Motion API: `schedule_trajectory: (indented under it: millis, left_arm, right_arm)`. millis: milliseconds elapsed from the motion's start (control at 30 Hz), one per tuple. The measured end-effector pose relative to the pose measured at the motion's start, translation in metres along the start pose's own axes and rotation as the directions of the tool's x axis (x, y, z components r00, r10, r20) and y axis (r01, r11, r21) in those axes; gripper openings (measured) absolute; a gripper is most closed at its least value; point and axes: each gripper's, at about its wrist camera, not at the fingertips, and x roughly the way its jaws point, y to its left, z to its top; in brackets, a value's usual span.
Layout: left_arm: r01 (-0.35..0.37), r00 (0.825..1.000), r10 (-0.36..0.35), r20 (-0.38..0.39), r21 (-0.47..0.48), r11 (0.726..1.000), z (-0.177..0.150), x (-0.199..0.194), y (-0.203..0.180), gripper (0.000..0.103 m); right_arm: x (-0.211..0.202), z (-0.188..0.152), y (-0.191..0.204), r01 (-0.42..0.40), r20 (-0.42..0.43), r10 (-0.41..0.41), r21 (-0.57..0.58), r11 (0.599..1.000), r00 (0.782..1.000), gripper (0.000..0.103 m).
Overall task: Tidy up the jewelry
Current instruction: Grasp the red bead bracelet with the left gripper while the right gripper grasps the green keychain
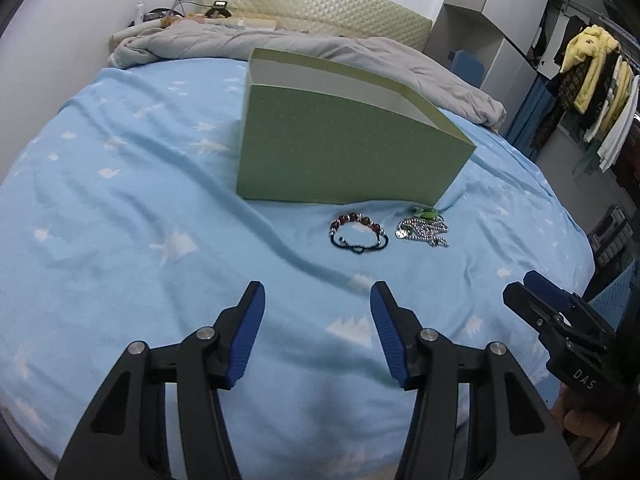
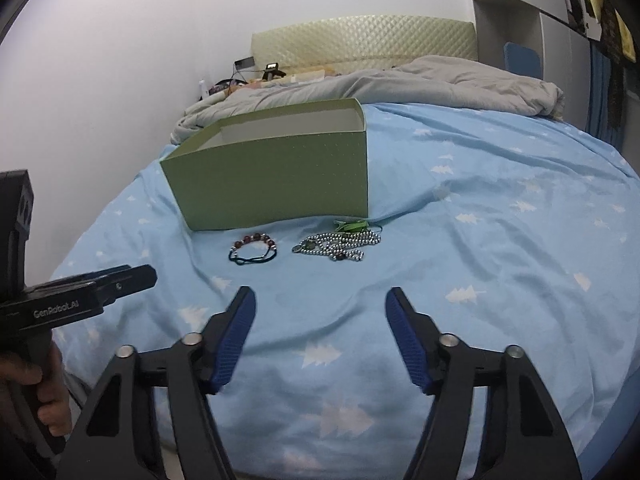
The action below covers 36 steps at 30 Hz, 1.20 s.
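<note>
Jewelry lies on a blue bed sheet (image 1: pixel 120 208) with little white trees on it. Both tools hang over the sheet, side by side, tipped down toward it.

The left gripper (image 1: pixel 317 330) has its blue pads apart, with only sheet showing between them. It holds nothing. Just ahead of it, a bit to its right, sits a bead bracelet (image 1: pixel 359 233) with dark red beads and a dark cord. Right beside the bracelet, farther to the right, is a silver bead chain (image 1: pixel 423 232) in a loose heap. A small green thing (image 1: pixel 427 212) lies at the far edge of the chain, near the box.

The right gripper (image 2: pixel 320 334) is also spread apart and holds nothing. The chain (image 2: pixel 340 246) is straight ahead of it, and the bracelet (image 2: pixel 254 249) is ahead and to its left.

Behind the jewelry stands a green box (image 1: pixel 344 156) with no lid and a white inside. It is past both tools, and the jewelry lies near its front wall but not touching it.

A grey blanket (image 1: pixel 360 56) is bunched up behind the box, by the padded headboard (image 1: pixel 320 4). A hand (image 2: pixel 44 396) grips the handle of the left tool.
</note>
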Motion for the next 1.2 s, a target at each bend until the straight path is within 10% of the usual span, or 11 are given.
schedule_trajectory:
  millis: [800, 1200]
  left_arm:
    - [0.051, 0.996, -0.043, -0.081, 0.102, 0.993, 0.044, 0.088, -0.003, 0.043]
    - [0.06, 0.994, -0.045, -0.101, 0.145, 0.988, 0.044, 0.093, -0.008, 0.032]
  right_arm:
    - [0.099, 0.042, -0.019, 0.047, -0.08, -0.047, -0.004, 0.999, 0.996, 0.06]
    - [0.131, 0.05, -0.016, 0.071, -0.155, -0.079, -0.06, 0.996, 0.985, 0.039]
